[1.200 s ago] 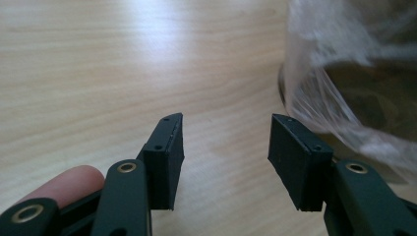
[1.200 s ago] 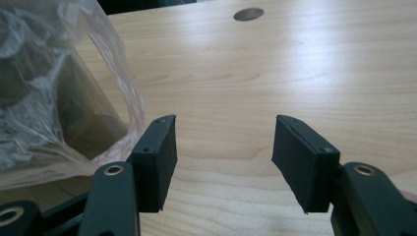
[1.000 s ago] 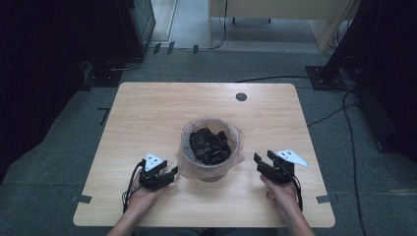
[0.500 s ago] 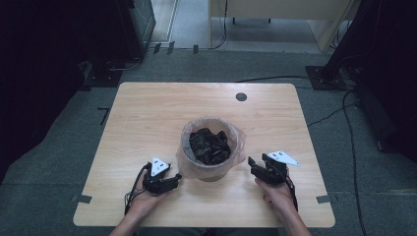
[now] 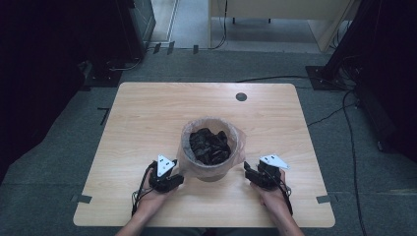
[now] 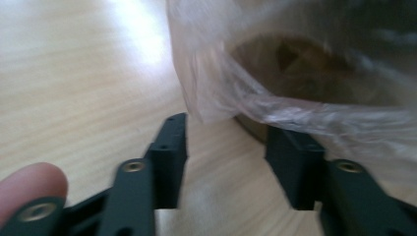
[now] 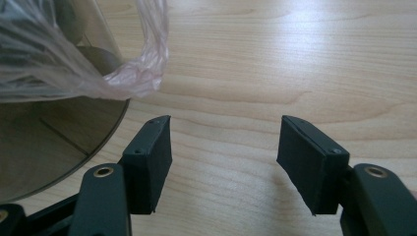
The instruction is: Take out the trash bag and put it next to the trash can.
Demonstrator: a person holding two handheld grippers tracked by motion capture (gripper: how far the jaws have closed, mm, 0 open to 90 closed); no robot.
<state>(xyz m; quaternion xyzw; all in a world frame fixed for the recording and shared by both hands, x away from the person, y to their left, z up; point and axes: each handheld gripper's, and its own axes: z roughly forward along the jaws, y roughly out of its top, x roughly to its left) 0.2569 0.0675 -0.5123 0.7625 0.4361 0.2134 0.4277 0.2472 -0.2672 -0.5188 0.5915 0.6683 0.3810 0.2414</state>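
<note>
two grippers flank a bin [image 5: 211, 164] lined with a clear bag [image 5: 235, 152], near the table's [image 5: 147, 118] front edge and holding dark scraps [image 5: 210, 145]. the left gripper [image 5: 173, 181], jaws partly apart and just closing, has the bag's loose edge [image 6: 236, 98] right ahead, nothing pinched. the right gripper [image 5: 252, 173], just opening, stands wide and empty beside the bin's wall [image 7: 44, 147].

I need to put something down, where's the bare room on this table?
Free: the far wooden table beyond the plastic-lined bin, and both side edges. Crowded: the near edge, with the left gripper and right gripper flanking the bin.
</note>
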